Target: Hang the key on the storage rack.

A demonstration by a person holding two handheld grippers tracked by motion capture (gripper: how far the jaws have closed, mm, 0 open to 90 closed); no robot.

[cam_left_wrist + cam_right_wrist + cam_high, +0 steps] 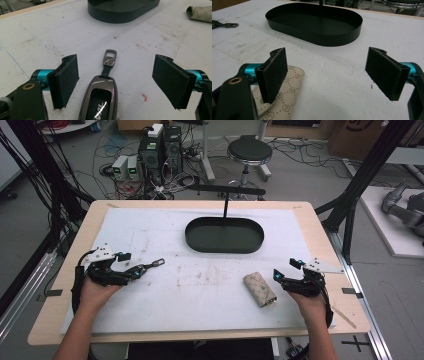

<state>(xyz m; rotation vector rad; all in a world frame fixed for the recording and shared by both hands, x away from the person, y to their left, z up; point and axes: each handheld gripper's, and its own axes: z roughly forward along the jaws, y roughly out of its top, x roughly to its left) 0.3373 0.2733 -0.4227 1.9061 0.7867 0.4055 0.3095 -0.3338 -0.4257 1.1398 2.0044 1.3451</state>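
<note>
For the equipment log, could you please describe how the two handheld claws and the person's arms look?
Both the left claw and the right claw have black frames, flat black rectangular pads, turquoise fittings, a brass-ringed hole, a grey three-cornered plate on top and a black cable. The forearms are bare, without sleeves.

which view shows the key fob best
The left gripper view: the key fob lies close up between that gripper's open fingers, with its metal loop and strap clear. The high view shows it small, partly under the left gripper. The right gripper view catches just its loop end at the far left edge.
</note>
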